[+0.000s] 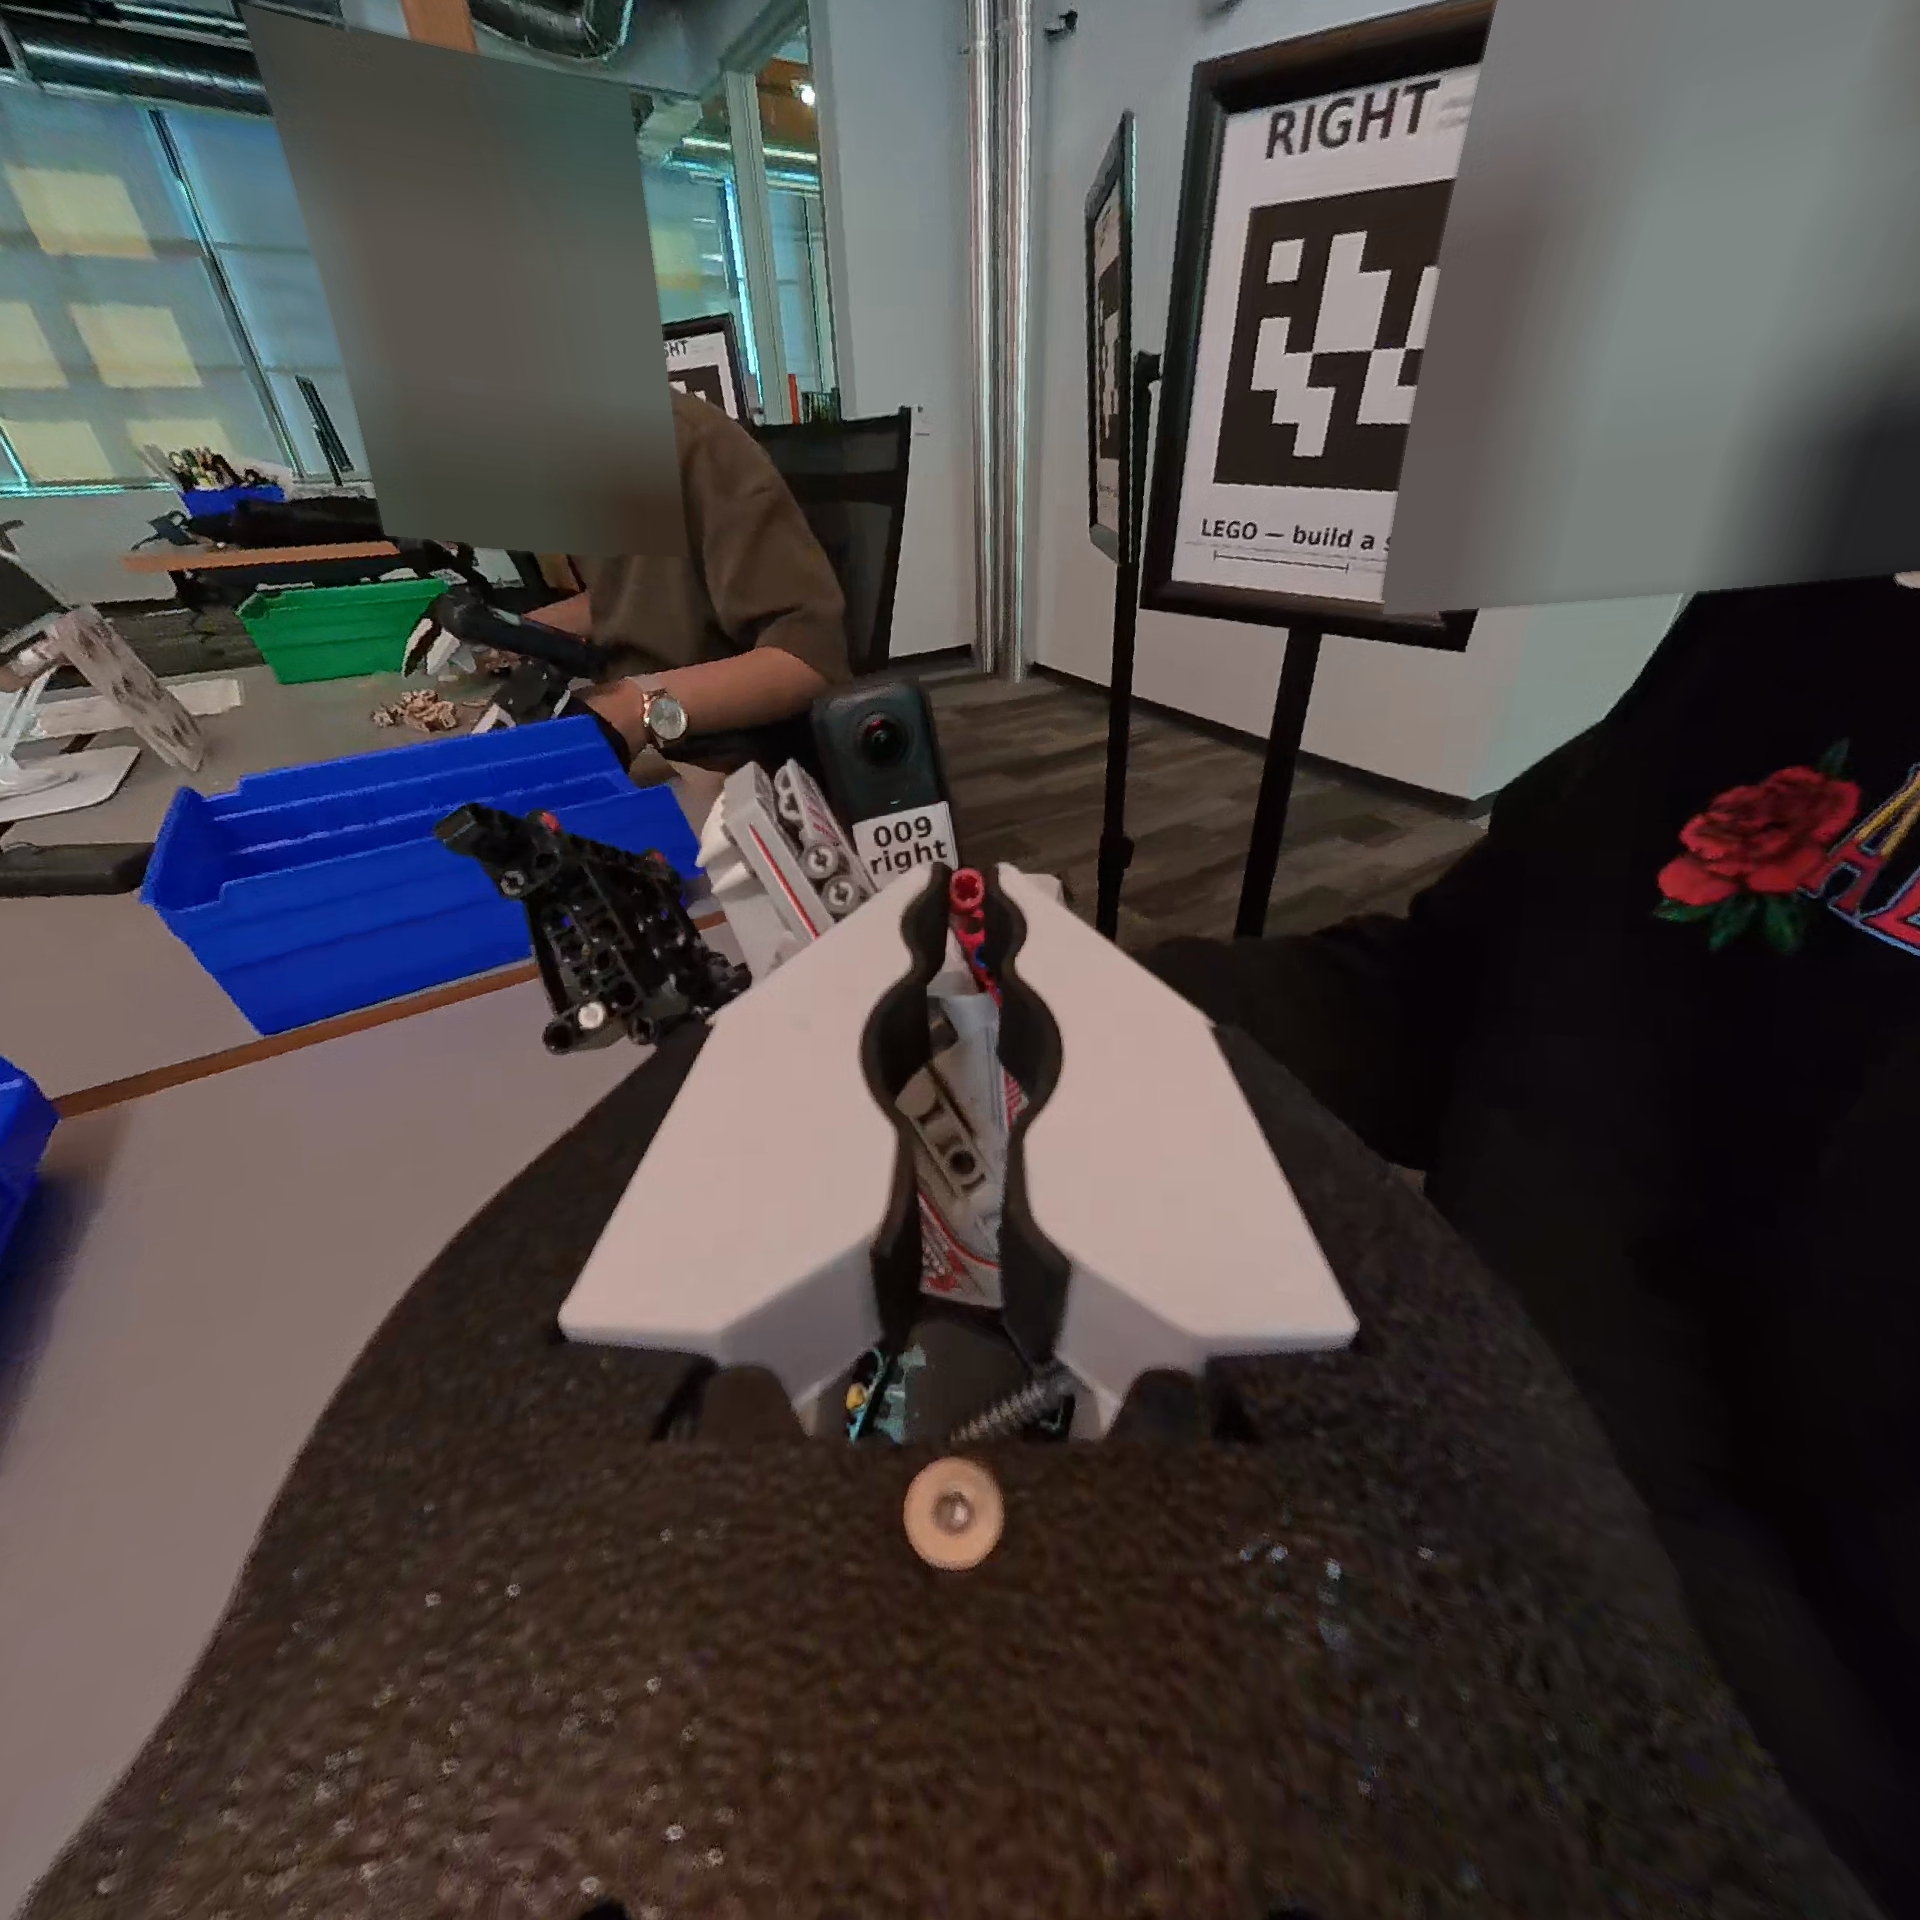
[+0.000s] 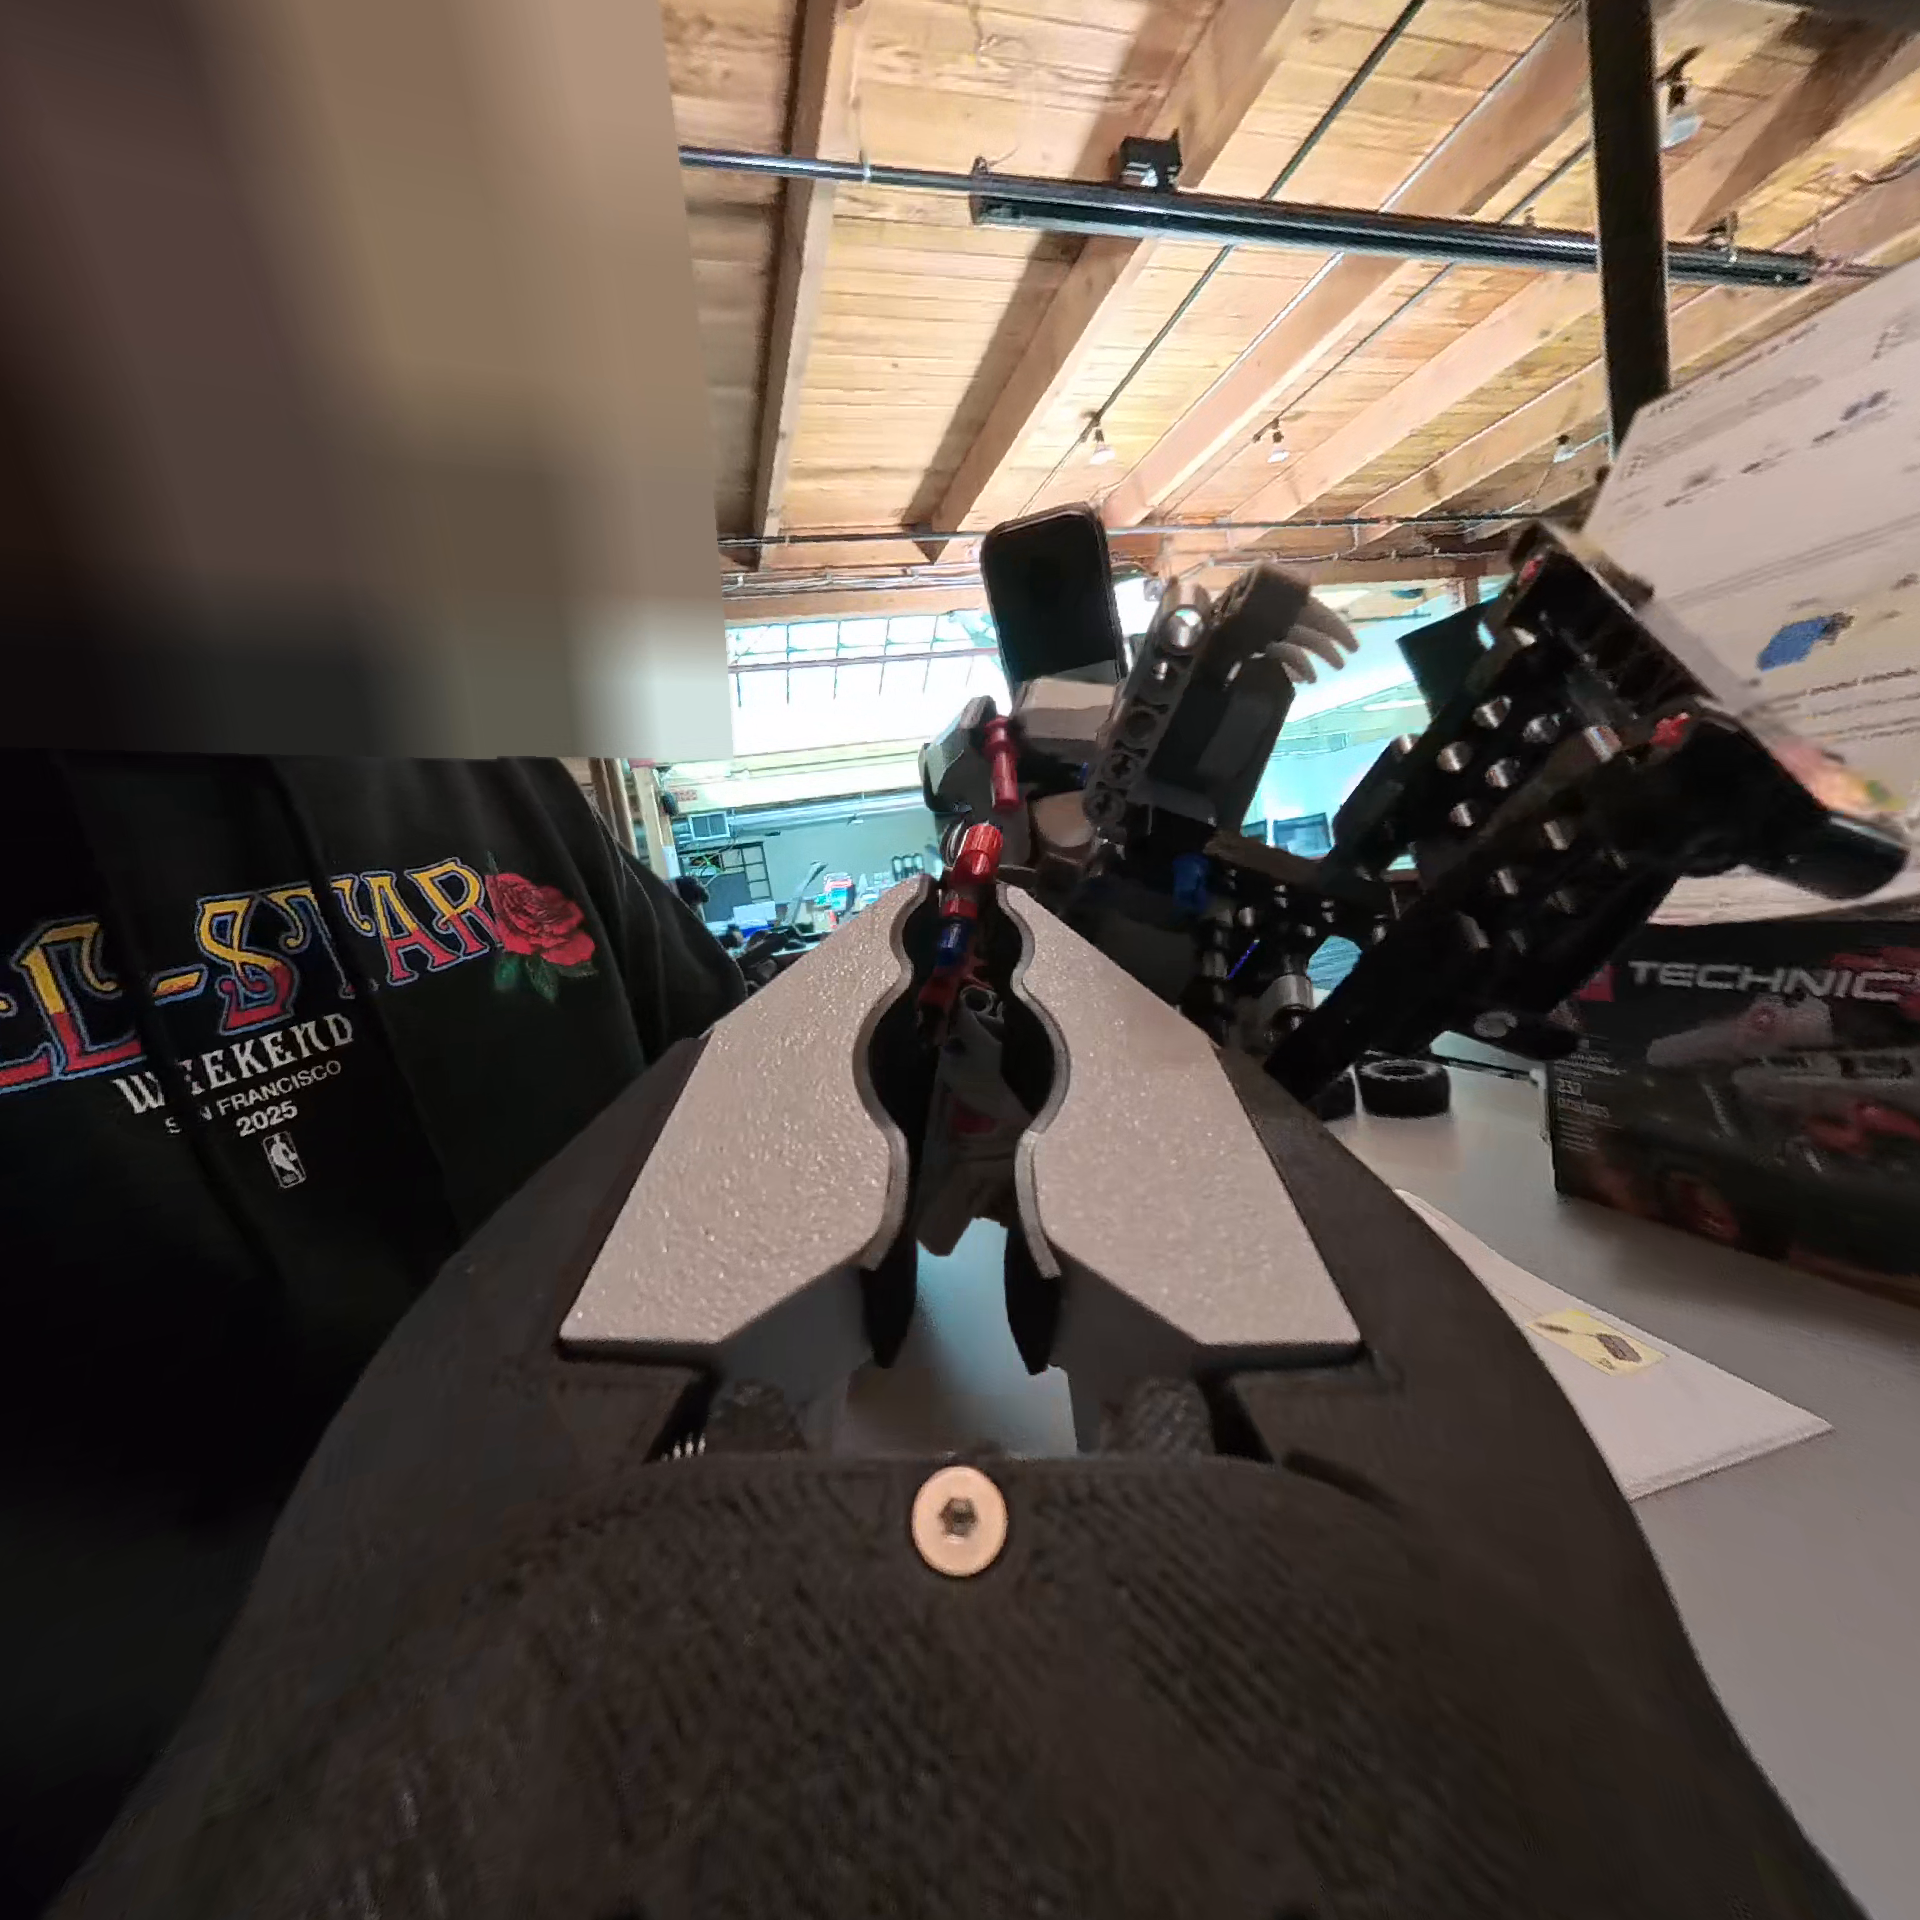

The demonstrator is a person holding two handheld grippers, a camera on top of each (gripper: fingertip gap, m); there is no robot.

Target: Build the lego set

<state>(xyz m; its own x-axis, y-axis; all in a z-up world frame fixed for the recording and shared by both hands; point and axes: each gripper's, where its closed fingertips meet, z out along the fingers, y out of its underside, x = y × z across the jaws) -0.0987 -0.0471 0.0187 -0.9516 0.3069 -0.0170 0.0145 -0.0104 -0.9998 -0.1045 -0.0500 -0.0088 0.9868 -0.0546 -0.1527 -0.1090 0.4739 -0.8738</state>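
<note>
**Gripping lego parts in both grippers, raised off the bench**

I find the left gripper (image 1: 961, 940) clamped on a white lego piece (image 1: 961, 1153). Its long axis runs along the fingers (image 1: 769, 1132), pointing away from the camera, and a red pin (image 1: 966, 888) pokes out just past the fingertips. The piece sits deep in the slot between both pads and fills it from base to tip.

I find the right gripper (image 2: 961, 914) clamped on a grey lego piece (image 2: 966, 1122), also lying lengthwise between the fingers (image 2: 769, 1132). A red and blue pin (image 2: 966, 862) sticks out beyond the tips, pointing up and forward.

Just beyond those tips, the left gripper appears again, holding the larger black lego assembly (image 2: 1507, 831), which slants from lower left to upper right.

In the left wrist view, the other gripper (image 1: 800, 862) and the same black assembly show over the bench's far edge, near a blue bin (image 1: 343, 883). It carries a small white tag with printing.

A lego box (image 2: 1745, 1091) with branding rests near the bench's right edge. A framed sign (image 1: 1320, 332) with a black-and-white marker stands behind.
</note>
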